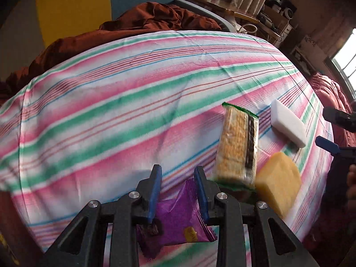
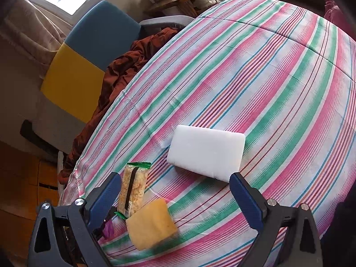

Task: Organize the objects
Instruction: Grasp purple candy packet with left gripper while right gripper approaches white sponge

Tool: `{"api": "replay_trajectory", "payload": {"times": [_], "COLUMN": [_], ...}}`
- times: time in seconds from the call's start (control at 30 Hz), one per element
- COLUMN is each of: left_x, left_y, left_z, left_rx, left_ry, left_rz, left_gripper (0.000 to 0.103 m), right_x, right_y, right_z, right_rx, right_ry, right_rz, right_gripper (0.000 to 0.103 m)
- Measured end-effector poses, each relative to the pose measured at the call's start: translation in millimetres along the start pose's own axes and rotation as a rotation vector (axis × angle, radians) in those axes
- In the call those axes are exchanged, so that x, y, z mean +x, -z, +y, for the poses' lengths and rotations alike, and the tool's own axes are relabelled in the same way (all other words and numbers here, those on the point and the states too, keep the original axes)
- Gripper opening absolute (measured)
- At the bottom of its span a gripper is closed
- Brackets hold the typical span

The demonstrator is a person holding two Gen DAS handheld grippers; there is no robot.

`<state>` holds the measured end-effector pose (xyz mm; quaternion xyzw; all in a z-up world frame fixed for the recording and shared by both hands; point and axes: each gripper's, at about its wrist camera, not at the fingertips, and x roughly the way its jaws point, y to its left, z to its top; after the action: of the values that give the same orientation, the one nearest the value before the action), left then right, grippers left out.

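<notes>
My left gripper (image 1: pixel 178 173) is shut on a purple snack packet (image 1: pixel 178 224), pinched between its blue pads just above the striped bed sheet (image 1: pixel 111 102). To its right lie a cracker pack with green ends (image 1: pixel 238 144), a yellow sponge (image 1: pixel 278 187) and a white block (image 1: pixel 288 124). My right gripper (image 2: pixel 175 184) is open and empty, hovering over the sheet (image 2: pixel 278 77) with the white block (image 2: pixel 207 153) just ahead of it, and the yellow sponge (image 2: pixel 151 222) and cracker pack (image 2: pixel 133 189) by its left finger. A bit of the purple packet (image 2: pixel 109 229) shows behind that finger.
A crumpled dark red blanket (image 1: pixel 133 24) lies along the far side of the bed. A blue and yellow headboard (image 2: pixel 89 51) stands behind it. A cluttered wooden desk (image 1: pixel 233 4) stands beyond the bed's corner. The right gripper's fingers (image 1: pixel 329 144) show at the right edge of the left wrist view.
</notes>
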<state>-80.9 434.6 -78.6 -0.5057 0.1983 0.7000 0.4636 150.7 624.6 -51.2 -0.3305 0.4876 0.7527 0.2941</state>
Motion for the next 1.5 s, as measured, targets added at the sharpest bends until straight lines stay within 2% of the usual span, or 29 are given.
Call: {"api": "replay_trajectory", "payload": {"times": [0.1,0.17,0.27,0.33,0.5,0.53,0.57,0.67,0.7,0.77,0.83,0.93,1.0,1.07,1.17,1.23,1.3,1.4,1.5], "left_x": [-23,-41,-73,-84,-74,-71,-70,-69,-66,-59,-50,-37,-34,-32,-26,-17,-13,-13,-19], "left_y": [23,29,32,31,46,50,53,61,63,65,65,61,58,54,47,42,44,47,50], "left_z": [0,6,23,29,18,12,0,-41,-50,-59,-59,-53,-49,-47,-48,-49,-54,-55,-49], "left_rx": [-0.047,-0.121,-0.249,-0.307,-0.29,-0.28,-0.207,0.084,0.165,0.293,0.391,0.479,0.499,0.526,0.536,0.513,0.492,0.439,0.309], "left_ry": [0.053,0.105,0.122,0.078,0.014,-0.015,-0.061,-0.151,-0.169,-0.197,-0.223,-0.245,-0.247,-0.208,-0.168,-0.139,-0.12,-0.112,-0.095], "left_rz": [-0.027,-0.057,-0.127,-0.121,-0.041,-0.034,-0.046,-0.062,-0.051,-0.014,0.04,0.067,0.062,0.058,0.058,0.071,0.062,0.042,0.019], "left_gripper": [0.032,0.038,0.043,0.044,0.044,0.044,0.044,0.046,0.054,0.06,0.061,0.063,0.064,0.068,0.068,0.056,0.05,0.049,0.049], "right_x": [2,4,6,7,6,6,7,9,9,10,11,12,12,11,3,-3,-6,-6,-6], "right_y": [0,0,1,2,3,2,3,3,3,4,5,5,4,2,-2,-4,-6,-8,-7], "right_z": [-1,-1,0,0,0,-1,-2,-3,-3,-2,-2,-3,-4,-6,-7,-9,-13,-21,-24], "right_rx": [0.003,0.0,-0.008,-0.009,0.0,0.007,0.014,0.022,0.019,0.011,0.006,0.013,0.021,0.034,0.043,0.055,0.08,0.121,0.134], "right_ry": [0.004,0.004,0.01,0.012,0.008,0.009,0.01,0.012,0.014,0.023,0.028,0.033,0.032,0.027,0.018,0.005,-0.012,-0.016,-0.016], "right_rz": [0.011,0.018,0.027,0.034,0.036,0.04,0.044,0.057,0.061,0.066,0.068,0.069,0.064,0.051,-0.002,-0.034,-0.057,-0.061,-0.055], "right_gripper": [0.099,0.099,0.099,0.099,0.099,0.099,0.099,0.099,0.099,0.099,0.099,0.099,0.099,0.099,0.099,0.099,0.099,0.099,0.099]}}
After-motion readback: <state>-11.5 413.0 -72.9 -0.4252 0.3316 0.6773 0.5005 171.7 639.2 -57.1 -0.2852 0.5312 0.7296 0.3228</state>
